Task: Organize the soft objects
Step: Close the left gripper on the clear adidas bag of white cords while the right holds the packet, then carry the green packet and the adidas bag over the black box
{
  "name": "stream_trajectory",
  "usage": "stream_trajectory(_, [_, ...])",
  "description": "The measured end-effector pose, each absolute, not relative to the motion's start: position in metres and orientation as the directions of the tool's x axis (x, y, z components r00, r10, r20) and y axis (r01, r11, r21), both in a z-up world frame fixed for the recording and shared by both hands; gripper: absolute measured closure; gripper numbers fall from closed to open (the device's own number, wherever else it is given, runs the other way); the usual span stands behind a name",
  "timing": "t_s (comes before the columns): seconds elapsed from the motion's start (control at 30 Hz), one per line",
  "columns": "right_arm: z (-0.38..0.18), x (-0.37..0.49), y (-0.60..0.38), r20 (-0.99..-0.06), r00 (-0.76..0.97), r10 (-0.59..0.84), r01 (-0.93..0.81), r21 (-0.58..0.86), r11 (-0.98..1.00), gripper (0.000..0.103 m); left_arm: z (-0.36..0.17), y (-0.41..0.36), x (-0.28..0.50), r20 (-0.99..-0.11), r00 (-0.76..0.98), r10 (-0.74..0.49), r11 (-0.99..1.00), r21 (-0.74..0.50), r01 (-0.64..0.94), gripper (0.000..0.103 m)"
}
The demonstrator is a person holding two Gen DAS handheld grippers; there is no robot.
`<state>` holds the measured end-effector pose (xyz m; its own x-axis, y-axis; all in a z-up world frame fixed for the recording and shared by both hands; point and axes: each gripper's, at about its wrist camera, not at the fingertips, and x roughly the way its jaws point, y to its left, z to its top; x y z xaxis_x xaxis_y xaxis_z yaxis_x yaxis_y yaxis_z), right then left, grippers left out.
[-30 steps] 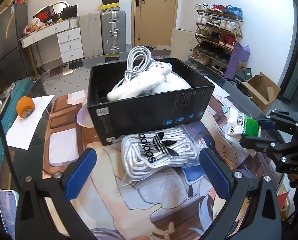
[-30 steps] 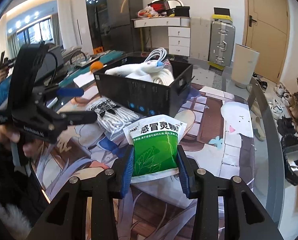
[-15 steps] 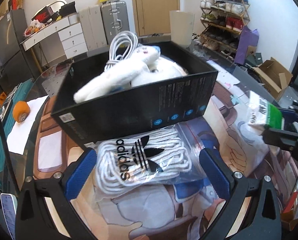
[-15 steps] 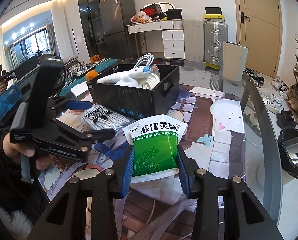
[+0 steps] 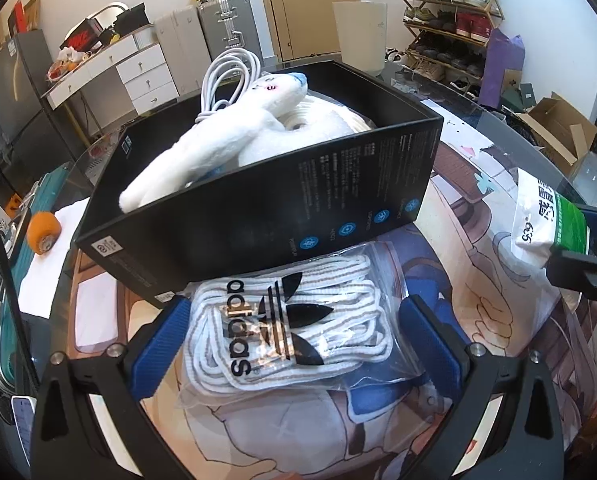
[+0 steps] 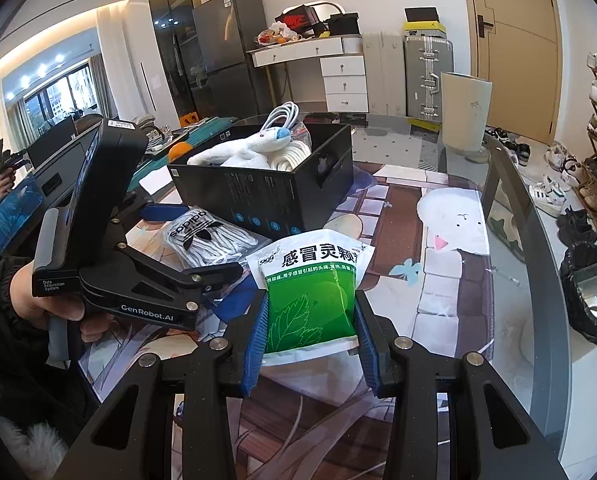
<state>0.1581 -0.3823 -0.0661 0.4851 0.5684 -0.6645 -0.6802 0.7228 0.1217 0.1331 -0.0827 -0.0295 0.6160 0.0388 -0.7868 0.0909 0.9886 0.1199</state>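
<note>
On the surface (image 5: 478, 240), in front of the black box (image 5: 298, 208): lying flat in its clear bag, the bag of laces (image 5: 286, 328), one end touching the box wall
Left hand-held gripper (image 5: 294, 332): standing released, blue pads wide on either side of the laces bag, not pressing on it
Right hand-held gripper (image 6: 308, 320): clenched on the green sachet (image 6: 310, 300), holding it clear above the surface, beside the box
Box contents: already holding a plush toy (image 5: 218, 144), a white cable (image 5: 226, 76) and a coiled rope, piled to the rim
Step in hand, as judged: closing on the laces bag for lifting into the box
Doing it well: centring the pads across the thick middle of the coil, not on the loose plastic edge; pinching the laces themselves, since slippery film alone is likely to be slipping out
Edges: box wall standing close ahead of the left pads, so lifting straight up before going forward over the rim
Open room: free surface to the right of the box; little space inside, best near the front corner beside the plush
Risk: crowding the two hand-held grippers near the right side of the box
</note>
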Motion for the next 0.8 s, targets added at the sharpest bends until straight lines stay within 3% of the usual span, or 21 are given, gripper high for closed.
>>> stream_trajectory(0.17, [-0.066, 0.157, -0.381, -0.665, 0.48, 0.572, -0.684, 0.123, 0.719, 0.063, -0.031, -0.076, 0.136, -0.8, 0.601, 0.008, 0.993, 0.077, 0.089, 0.001])
stream_trajectory(0.47, [-0.065, 0.155, -0.379, -0.666, 0.48, 0.572, -0.689, 0.118, 0.715, 0.063, -0.026, -0.073, 0.125, -0.794, 0.603, -0.077, 0.988, 0.02, 0.152, 0.023])
stream_trajectory(0.8, [-0.059, 0.15, -0.375, -0.654, 0.51, 0.559, -0.679, 0.094, 0.728, 0.063, -0.011, -0.066, 0.1, -0.751, 0.653, -0.098, 0.985, 0.022, 0.173, 0.024])
